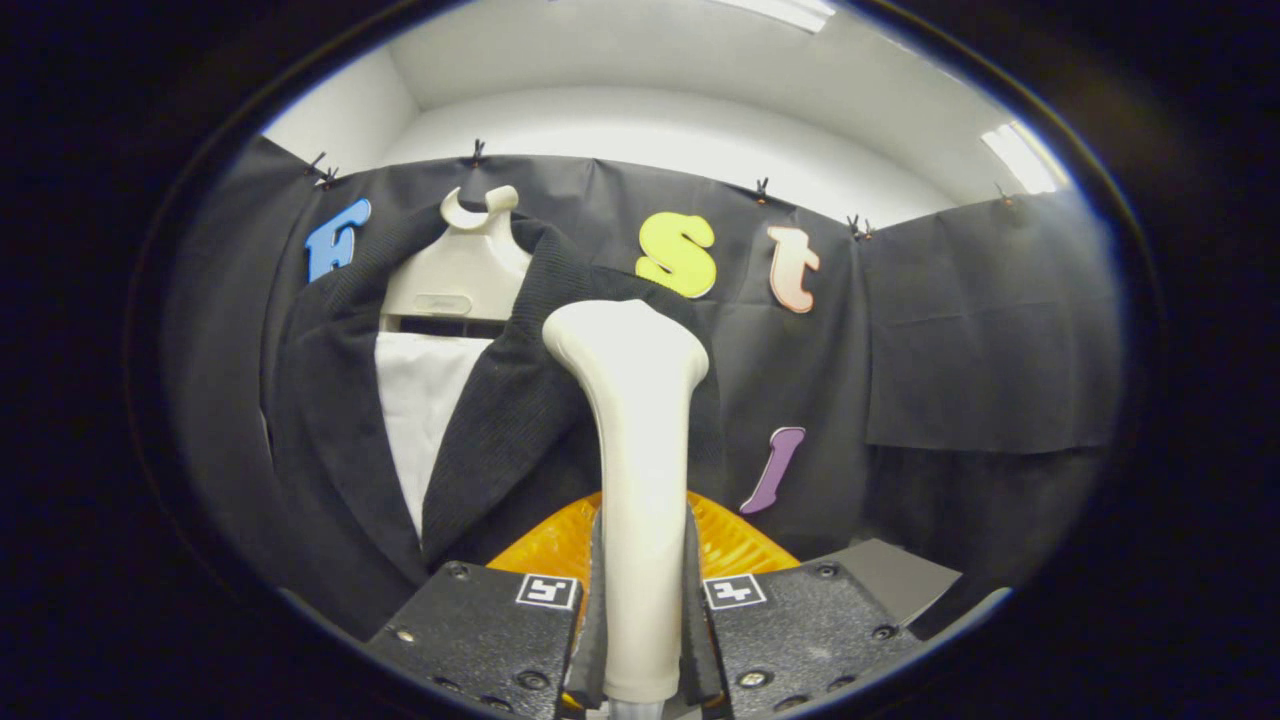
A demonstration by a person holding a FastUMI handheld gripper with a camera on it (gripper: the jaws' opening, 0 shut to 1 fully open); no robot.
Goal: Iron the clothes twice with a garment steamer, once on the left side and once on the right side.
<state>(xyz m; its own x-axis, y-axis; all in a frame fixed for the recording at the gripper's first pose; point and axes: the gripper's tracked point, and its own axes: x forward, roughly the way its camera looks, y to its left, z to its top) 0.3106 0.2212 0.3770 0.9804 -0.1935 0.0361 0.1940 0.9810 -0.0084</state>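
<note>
1. Nearest the camera are my jaws, pressed from both sides on the cream plastic handle of the garment steamer, which rises upright between them.
2. The steamer's flared head sits in front of the dark ribbed jacket, at its lapel on my right side.
3. The jacket hangs open on a cream plastic hanger over a white cloth panel, against the black cloth wall.
4. Just beyond my jaws lies a ridged orange object; I cannot tell what it is.
5. Progress, as I judge it: the steamer is held and raised at the garment, but I cannot tell whether either pass is finished.
6. The hanger bears a small mark, too small to read.
</note>
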